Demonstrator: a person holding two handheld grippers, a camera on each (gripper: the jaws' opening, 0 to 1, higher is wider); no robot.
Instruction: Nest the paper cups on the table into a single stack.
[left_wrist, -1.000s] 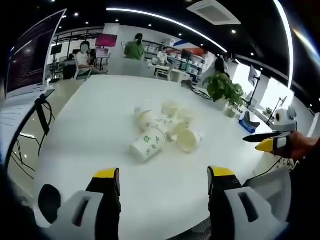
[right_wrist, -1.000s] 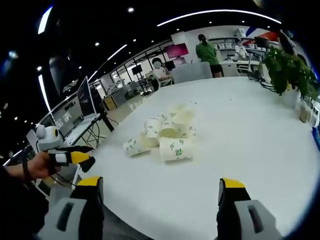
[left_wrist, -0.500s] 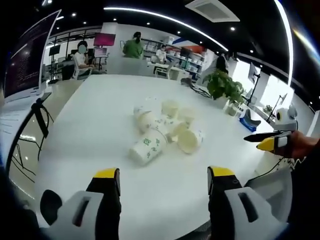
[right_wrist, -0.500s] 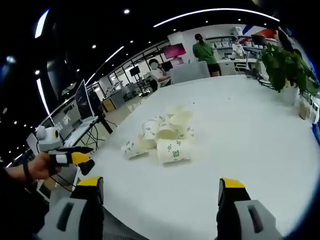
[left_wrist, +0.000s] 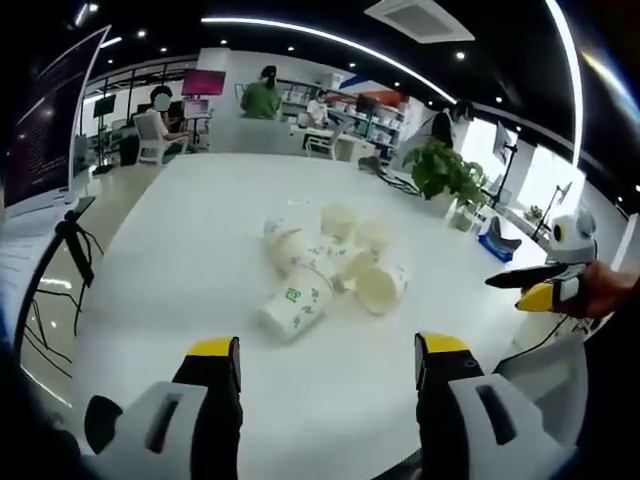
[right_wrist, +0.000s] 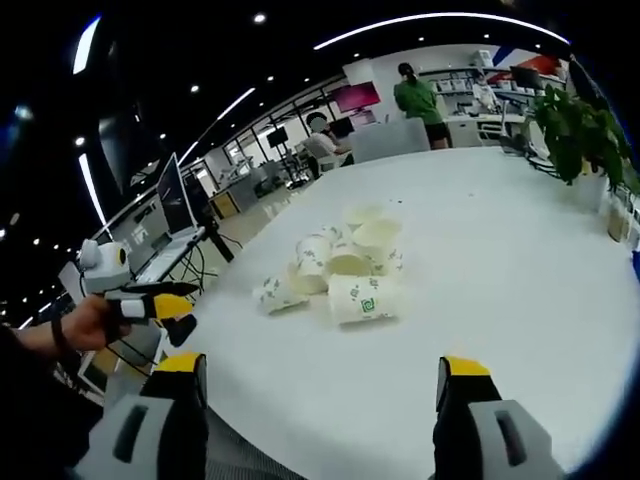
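Nothing is nested yet, judging by how things lie: the paper cups (left_wrist: 325, 262) sit in a loose cluster near the middle of the white table (left_wrist: 180, 240), some upright, several tipped on their sides, the nearest green-printed cup (right_wrist: 362, 298) lying at the cluster's near edge. The left gripper (left_wrist: 327, 385) and right gripper (right_wrist: 318, 405) hang well short of the cluster, jaws apart and empty, so every cup remains to be picked and stacked.
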